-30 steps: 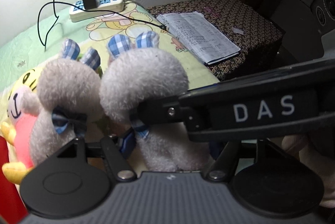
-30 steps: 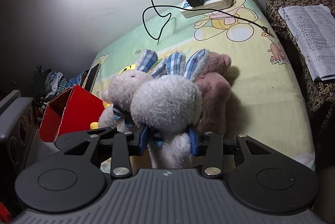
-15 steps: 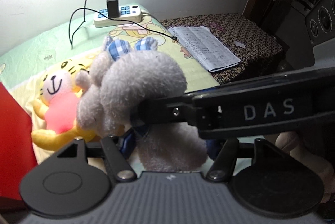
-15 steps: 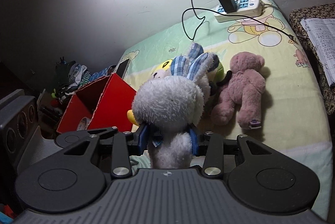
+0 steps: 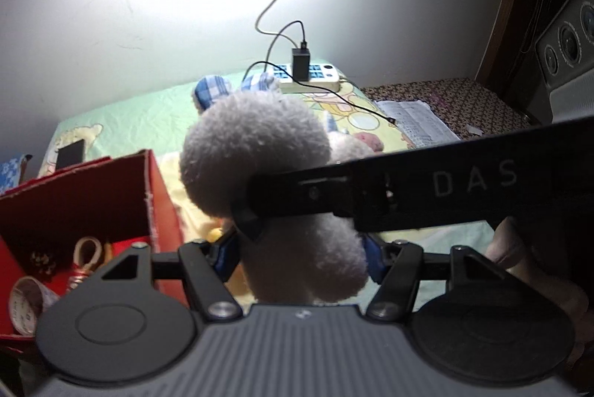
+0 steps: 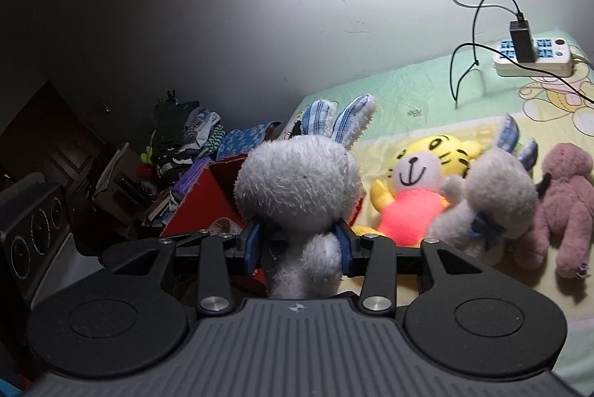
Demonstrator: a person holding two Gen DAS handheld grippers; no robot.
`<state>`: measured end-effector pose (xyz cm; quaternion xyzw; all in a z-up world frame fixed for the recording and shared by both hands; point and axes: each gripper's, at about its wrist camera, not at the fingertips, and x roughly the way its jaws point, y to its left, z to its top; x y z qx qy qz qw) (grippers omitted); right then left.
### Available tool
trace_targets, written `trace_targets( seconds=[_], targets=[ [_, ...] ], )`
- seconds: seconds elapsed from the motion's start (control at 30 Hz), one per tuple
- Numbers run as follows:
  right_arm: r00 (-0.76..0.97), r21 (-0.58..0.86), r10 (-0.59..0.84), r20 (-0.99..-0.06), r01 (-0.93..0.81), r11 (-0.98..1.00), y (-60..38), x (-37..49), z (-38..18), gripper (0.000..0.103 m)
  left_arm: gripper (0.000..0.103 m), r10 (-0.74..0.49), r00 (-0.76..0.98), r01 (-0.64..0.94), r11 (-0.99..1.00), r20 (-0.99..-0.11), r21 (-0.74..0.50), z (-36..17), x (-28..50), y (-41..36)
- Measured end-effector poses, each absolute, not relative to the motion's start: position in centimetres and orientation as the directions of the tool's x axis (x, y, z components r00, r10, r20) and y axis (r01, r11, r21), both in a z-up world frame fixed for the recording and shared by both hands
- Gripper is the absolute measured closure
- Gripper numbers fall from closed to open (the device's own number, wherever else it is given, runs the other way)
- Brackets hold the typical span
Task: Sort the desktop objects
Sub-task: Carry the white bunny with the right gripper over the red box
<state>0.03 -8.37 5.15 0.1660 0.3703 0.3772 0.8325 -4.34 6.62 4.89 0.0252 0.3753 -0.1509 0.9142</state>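
**Carry the rabbit over the box before letting go**

Both grippers pinch one grey rabbit (image 6: 297, 189). The right gripper (image 6: 297, 246) has its blue pads pressed on the neck, under the head. The left gripper (image 5: 297, 252) squeezes the body lower down, and in its view the right gripper crosses in front of the toy. The rabbit is in the air, near the red box (image 5: 92, 196), which stands open at the edge of the bed (image 6: 427, 92).

My judgement is that the step in hand is the transport to the box. To do it well:

- Move both hands together, at one speed. If they go apart, the soft body will stretch or slip out of one grip.
- Bring the toy fully above the opening, not only above the wall. The box already holds small things, so lower the rabbit gently.
- Release only when it hangs inside the walls; one hand first, then the other.

The tiger (image 6: 419, 189), a second rabbit (image 6: 493, 207) and a pink bear (image 6: 564, 200) lie on the bed — not yet sorted.
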Motion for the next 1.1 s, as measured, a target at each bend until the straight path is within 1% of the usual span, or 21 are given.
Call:
trace_targets(
  seconds=[0.23,0.47,0.57,0.67,0.77,0.9,0.97,1.1],
  targets=[
    [0.437,0.551,0.755,-0.489,-0.517,0.655,0.6,0.5,5.9,0.059,0.039,-0.212,0.696,0.251,0.967,-0.686,-0.044,5.4,-3.7,15.6],
    [0.406,0.572,0.748,-0.525,-0.483,0.663,9.1,1.4,3.8,0.059,0.039,-0.156,0.677,0.197,0.980,-0.719,-0.027,3.2,-2.7,23.5],
    [0.376,0.602,0.755,-0.537,-0.456,0.655,12.1,2.1,2.6,0.059,0.039,-0.129,0.663,0.172,0.985,-0.737,-0.018,2.2,-2.2,26.3],
    [0.344,0.642,0.764,-0.545,-0.416,0.645,14.2,2.8,1.2,0.060,0.040,-0.102,0.643,0.144,0.990,-0.759,-0.011,1.1,-1.8,28.8],
    [0.323,0.652,0.758,-0.567,-0.387,0.652,16.1,3.5,-0.1,0.060,0.041,-0.068,0.618,0.119,0.993,-0.783,0.008,0.3,-1.7,31.2],
    [0.278,0.672,0.752,-0.597,-0.338,0.659,17.9,4.5,-1.5,0.060,0.042,-0.051,0.581,0.090,0.996,-0.812,0.002,-0.9,-0.4,33.2],
    [0.254,0.681,0.758,-0.600,-0.334,0.651,18.4,4.9,-1.7,0.060,0.045,-0.043,0.580,0.077,0.997,-0.814,0.003,-0.9,-0.7,33.6],
    [0.219,0.666,0.753,-0.620,-0.359,0.654,19.9,5.2,-1.9,0.060,0.045,-0.027,0.563,0.046,0.999,-0.826,-0.002,-1.1,-0.8,34.4]
  ],
)
